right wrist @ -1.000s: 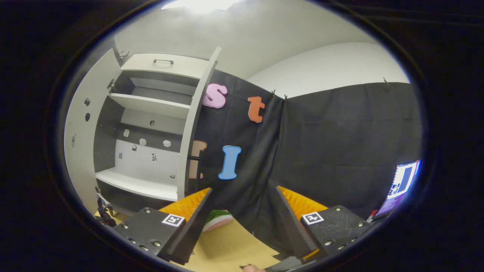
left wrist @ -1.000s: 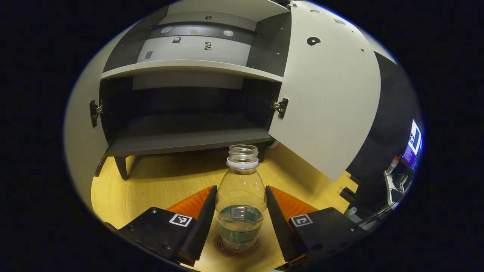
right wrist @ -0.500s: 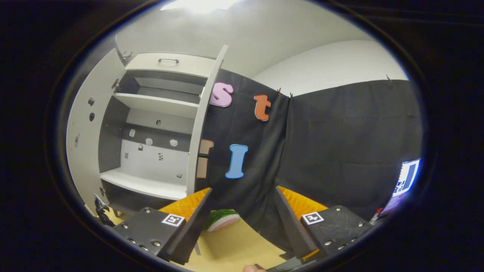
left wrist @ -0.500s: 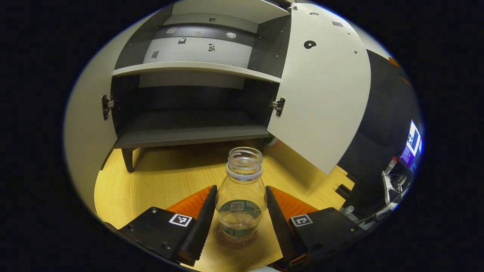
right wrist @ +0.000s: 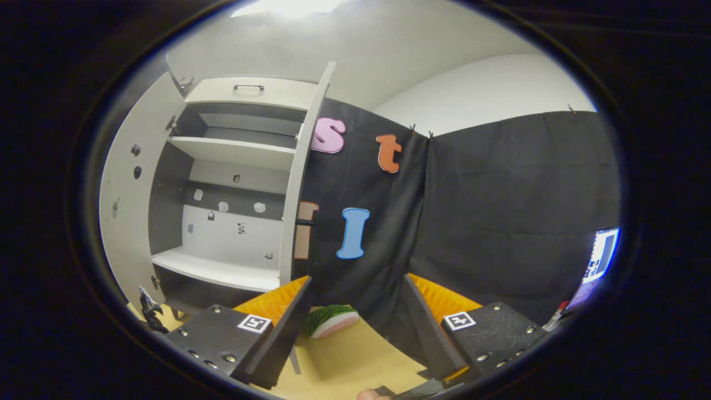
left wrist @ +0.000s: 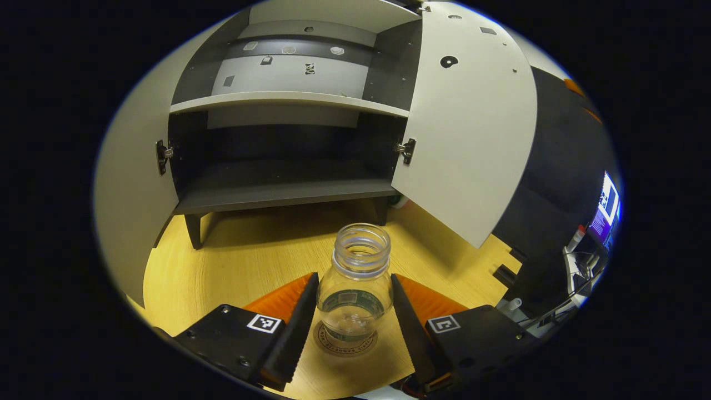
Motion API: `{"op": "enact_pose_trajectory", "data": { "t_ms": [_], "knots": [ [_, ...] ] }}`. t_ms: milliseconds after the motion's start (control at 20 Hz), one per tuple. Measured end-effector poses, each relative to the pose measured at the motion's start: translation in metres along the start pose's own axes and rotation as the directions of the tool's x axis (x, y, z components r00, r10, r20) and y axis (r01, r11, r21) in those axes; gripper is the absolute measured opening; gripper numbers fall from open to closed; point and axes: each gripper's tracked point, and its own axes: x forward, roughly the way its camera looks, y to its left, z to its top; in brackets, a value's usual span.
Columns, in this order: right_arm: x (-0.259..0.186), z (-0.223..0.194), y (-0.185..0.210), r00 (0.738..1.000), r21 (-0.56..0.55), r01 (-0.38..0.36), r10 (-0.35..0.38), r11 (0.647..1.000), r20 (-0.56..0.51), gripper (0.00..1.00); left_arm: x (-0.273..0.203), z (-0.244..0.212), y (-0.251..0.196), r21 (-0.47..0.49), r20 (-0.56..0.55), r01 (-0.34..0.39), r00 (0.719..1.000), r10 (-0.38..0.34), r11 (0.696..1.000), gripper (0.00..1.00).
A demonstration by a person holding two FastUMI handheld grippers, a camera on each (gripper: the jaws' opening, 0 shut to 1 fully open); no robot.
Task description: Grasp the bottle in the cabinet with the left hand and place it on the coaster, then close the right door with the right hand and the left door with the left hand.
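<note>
Bottle (left wrist: 354, 289) standing upright on coaster (left wrist: 344, 340), on the wooden table (left wrist: 250, 261) in front of the cabinet (left wrist: 289, 166). Left gripper (left wrist: 351, 328) spread, one finger on each side of the bottle, apparently no longer pressing it, though contact hard to rule out. Placing step looks finished or nearly so. Right gripper (right wrist: 355, 328) spread and empty, aimed past the edge of the right door (right wrist: 297, 183); left door (left wrist: 125, 189) also wide open. Next, by judgement: draw the left gripper straight back without tipping the bottle, then push the right door shut from its outer face.
</note>
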Motion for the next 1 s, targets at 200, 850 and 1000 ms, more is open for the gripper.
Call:
{"op": "enact_pose_trajectory", "data": {
  "t_ms": [200, 850, 1000],
  "knots": [
    [0.001, -0.003, -0.004, 1.0, 0.012, 0.001, -0.001, 1.0, -0.01, 0.97, -0.001, 0.004, -0.006, -0.017, -0.012, 0.01, 1.0, -0.01, 1.0, 0.85],
    [0.024, 0.003, 0.003, 1.0, 0.064, -0.028, 0.028, 0.998, 0.0, 0.99, -0.055, 0.15, -0.026, 0.007, 0.25, -0.018, 0.968, 0.015, 1.0, 0.88],
    [0.041, 0.014, 0.011, 0.998, 0.066, -0.062, 0.061, 0.996, 0.024, 0.95, -0.084, 0.196, -0.027, -0.009, 0.319, -0.045, 0.947, 0.046, 0.999, 0.91]
  ]
}}
